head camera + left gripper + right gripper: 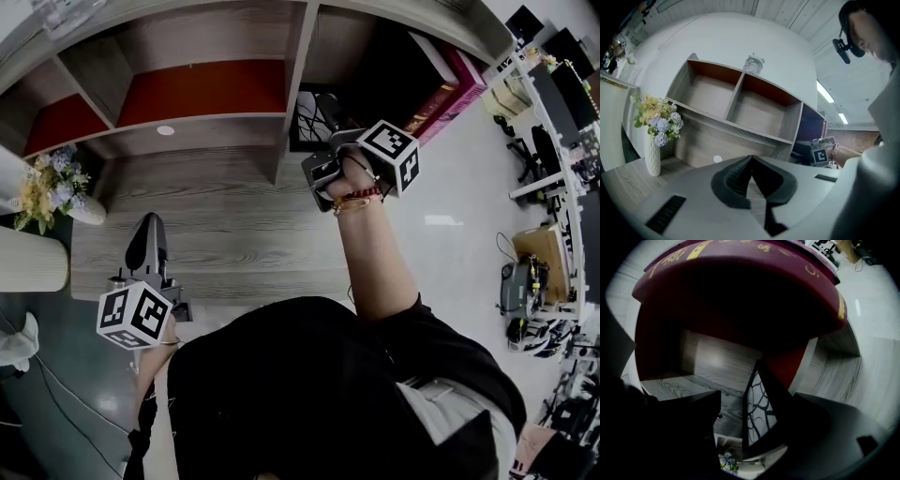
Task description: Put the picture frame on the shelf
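The picture frame, black-edged with a black-and-white branch print, stands upright in the dark shelf compartment to the right of the divider. My right gripper reaches into that compartment around it. In the right gripper view the frame stands between the wide-apart jaws, close to the right jaw, with a clear gap to the left one; the right gripper is open. My left gripper hangs low at the left over the wood desk, shut and empty. Its closed tips point at the shelf.
The shelf unit has two red-backed compartments to the left of the frame's bay. A white vase of flowers stands on the desk at the far left. A maroon box with gold lettering lies over the frame's compartment. A jar sits on top.
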Available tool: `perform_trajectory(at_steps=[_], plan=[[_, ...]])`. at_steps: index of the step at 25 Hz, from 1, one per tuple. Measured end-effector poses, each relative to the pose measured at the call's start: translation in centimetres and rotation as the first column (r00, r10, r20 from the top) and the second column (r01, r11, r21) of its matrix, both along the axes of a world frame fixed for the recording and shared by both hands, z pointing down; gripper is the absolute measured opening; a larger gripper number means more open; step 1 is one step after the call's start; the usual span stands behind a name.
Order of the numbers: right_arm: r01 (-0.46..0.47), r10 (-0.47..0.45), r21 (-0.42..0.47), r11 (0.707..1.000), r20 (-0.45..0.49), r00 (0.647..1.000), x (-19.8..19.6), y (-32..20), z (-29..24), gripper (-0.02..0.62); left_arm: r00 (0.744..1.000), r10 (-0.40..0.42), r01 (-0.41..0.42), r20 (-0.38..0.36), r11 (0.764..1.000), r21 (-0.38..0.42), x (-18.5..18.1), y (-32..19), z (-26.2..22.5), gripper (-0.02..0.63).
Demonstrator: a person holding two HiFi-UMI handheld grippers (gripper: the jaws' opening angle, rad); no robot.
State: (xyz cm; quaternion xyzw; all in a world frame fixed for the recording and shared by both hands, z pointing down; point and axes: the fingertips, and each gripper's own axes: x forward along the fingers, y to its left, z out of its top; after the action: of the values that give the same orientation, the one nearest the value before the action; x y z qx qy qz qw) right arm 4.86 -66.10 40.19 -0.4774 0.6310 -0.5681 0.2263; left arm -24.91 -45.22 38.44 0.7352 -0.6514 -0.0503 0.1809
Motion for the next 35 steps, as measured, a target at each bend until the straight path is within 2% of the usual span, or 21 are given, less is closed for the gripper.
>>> perform_trajectory(at_steps=[15,20,28,35], plan=[[0.033,-0.033,0.005,0.999,-0.042,0.999,-0.6,-0.6,0.4,0.446,1.0,-0.023,0.023,0.007,1.0,0.019,0.2,-0.1,-0.7,0.012],[0.049,-0.049,-0.004,0.999,-0.031,0.998,-1.0,-0.1,1.0,0.451,1.0,-0.019,0.018,0.006,0.999,0.041,0.5,0.0,-0.9,0.012],[0.081,-0.083,-0.025,0.996,-0.073,0.994,-2.0,3.9,2.7,0.457,1.0,0.001,-0.001,0.001,0.998,0.064,0.8,2.1,-1.4,0.012],[0.07,-0.072,-0.036,0.997,-0.069,0.995,-1.5,9.3,3.4,0.448,0.998,0.066,-0.066,-0.004,0.995,0.07,2.5,4.2,-2.0,0.012]])
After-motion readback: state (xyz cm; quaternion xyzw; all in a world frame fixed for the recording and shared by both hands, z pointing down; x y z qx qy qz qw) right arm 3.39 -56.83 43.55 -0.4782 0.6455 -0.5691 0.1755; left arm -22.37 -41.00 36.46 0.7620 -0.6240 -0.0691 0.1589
